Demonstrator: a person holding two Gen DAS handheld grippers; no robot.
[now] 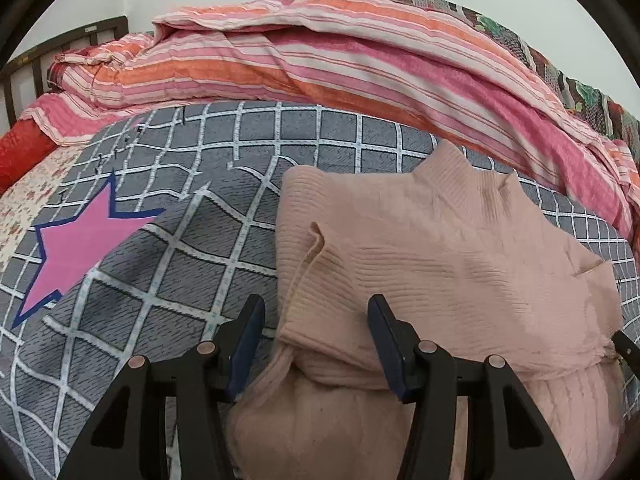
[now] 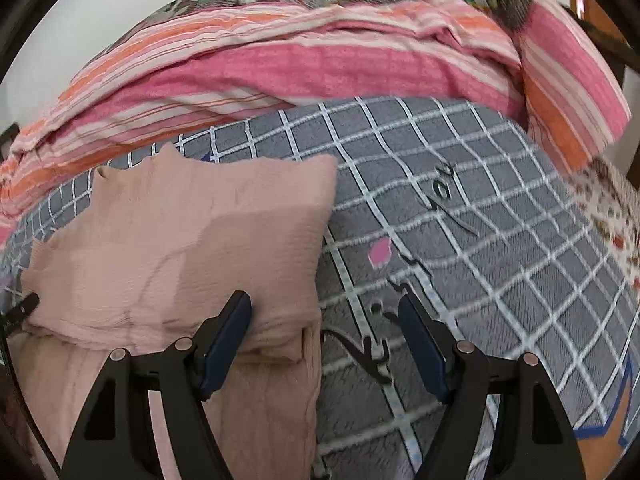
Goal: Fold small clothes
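Pink ribbed sweater (image 1: 440,248), partly folded, lies on a grey checked blanket (image 1: 200,272): centre-right in left view, lower left in right view (image 2: 180,240). Left gripper (image 1: 316,320) at bottom centre, jaws open, straddling the sweater's folded edge w/o pinching it. Right gripper (image 2: 326,314) at bottom centre, jaws wide open, empty, over the sweater's right edge & blanket. Pink star (image 1: 76,240) at left. Striped quilt (image 1: 340,52) bunched across the top.
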